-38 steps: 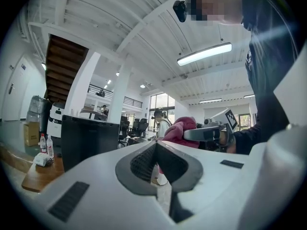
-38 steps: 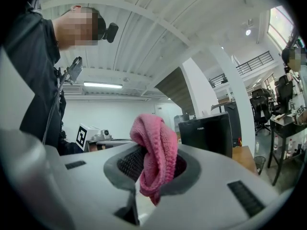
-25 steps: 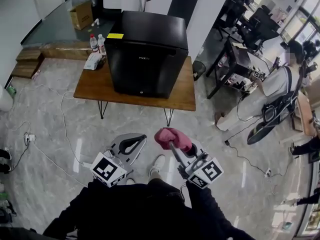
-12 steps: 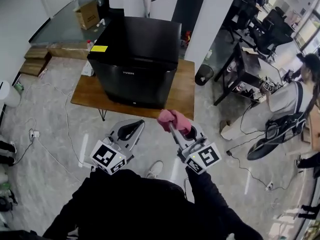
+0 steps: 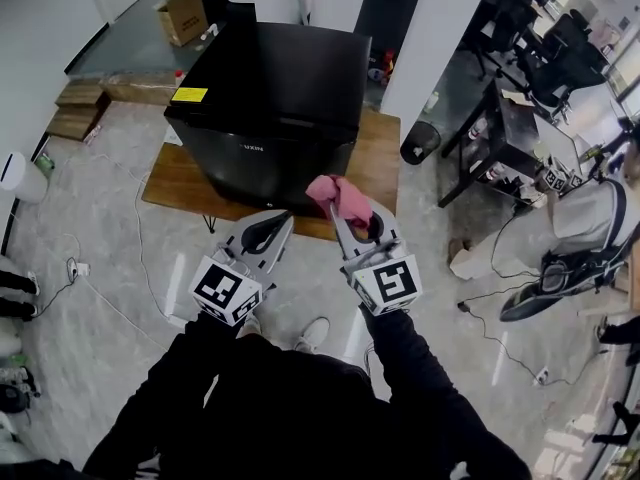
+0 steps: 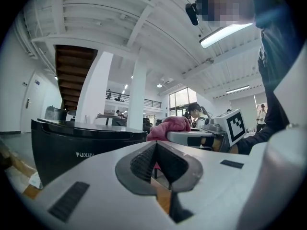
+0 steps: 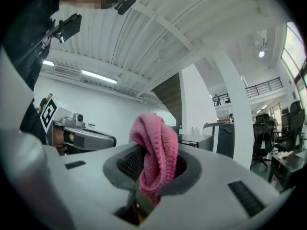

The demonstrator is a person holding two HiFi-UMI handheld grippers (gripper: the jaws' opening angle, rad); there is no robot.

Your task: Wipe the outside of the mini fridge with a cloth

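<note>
Lying on the pale floor to the left of the mini fridge [image 5: 268, 98] are low wooden blocks [image 5: 72, 118]. A cardboard box [image 5: 182, 15] sits behind the fridge's left rear corner.

The fridge is black and stands on a low wooden table [image 5: 378, 173]. Its door faces the person, and a yellow sticker [image 5: 189, 95] marks the front left corner of its top. Bare tabletop shows to the fridge's right and along its left side.

In front of the fridge door, the left gripper [image 5: 275, 220] is held out with its two jaws pressed together and nothing between them. In the left gripper view the closed tips [image 6: 156, 145] point past the fridge's right front edge, and the black cabinet [image 6: 76, 150] fills the lower left.

Just to the right of it, level with the fridge's right front corner, the right gripper [image 5: 343, 218] has its jaws clamped on a pink cloth [image 5: 335, 196]. The right gripper view shows the cloth [image 7: 156, 152] pinched at its lower fold. The rest bulges up above the jaws [image 7: 151, 164] in a loose loop.

In the head view the bunched cloth lies over the table's near edge, below the fridge door. Whether it touches the fridge cannot be told.

Below both grippers, one of the person's shoes [image 5: 318, 333] shows on the floor.

To the right of the fridge, beyond the table's end, stands a black bin [image 5: 421, 143]. Farther right are a dark desk [image 5: 510, 128] and office chairs [image 5: 560, 58].
</note>
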